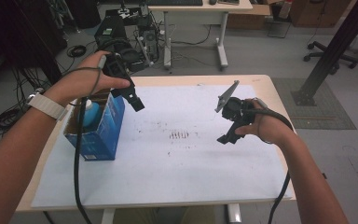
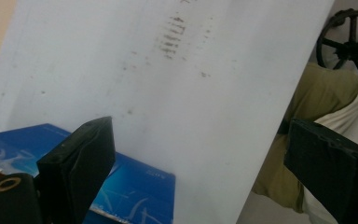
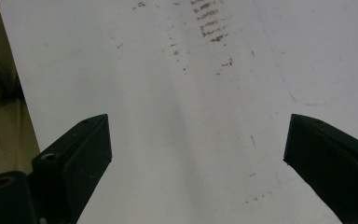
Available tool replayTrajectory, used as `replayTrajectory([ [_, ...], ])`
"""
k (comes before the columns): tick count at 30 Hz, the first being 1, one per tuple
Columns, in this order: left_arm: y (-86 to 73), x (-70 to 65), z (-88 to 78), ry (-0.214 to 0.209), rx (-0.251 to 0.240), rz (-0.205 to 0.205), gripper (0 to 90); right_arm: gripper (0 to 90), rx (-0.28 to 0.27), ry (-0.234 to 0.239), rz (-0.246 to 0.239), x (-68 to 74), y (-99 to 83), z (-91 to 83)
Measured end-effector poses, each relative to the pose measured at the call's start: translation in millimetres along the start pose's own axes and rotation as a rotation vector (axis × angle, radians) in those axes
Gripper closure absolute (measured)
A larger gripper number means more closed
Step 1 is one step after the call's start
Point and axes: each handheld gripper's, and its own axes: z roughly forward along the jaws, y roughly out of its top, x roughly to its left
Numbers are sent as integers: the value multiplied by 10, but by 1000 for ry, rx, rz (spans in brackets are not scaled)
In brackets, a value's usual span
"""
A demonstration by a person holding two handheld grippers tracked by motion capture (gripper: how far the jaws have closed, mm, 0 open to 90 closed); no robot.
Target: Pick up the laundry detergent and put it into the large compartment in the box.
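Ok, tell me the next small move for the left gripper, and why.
Probably lower the left gripper back over the open blue box toward the bottle standing inside. Its jaws are open and empty, held just beside the box's top.

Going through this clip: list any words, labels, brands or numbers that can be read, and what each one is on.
None can be read.
Blue box: pale print on its side, too small and blurred in the high view; in the left gripper view its face shows white swirls and a faint line of print, also illegible.
White sheet on the table: dark smudges near its middle, marks and not writing.
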Motion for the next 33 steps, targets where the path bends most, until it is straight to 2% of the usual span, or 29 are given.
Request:
replayTrajectory([
  [12, 54, -95, 88, -37, -8, 76, 93, 78, -9, -5, 9, -1, -14, -46],
  [20, 86, -173, 128, -28, -2, 114, 95, 78, -9, -7, 10, 10, -17, -52],
  [33, 61, -232, 303, -33, -3, 129, 99, 78, -13, -8, 3, 12, 16, -47],
])
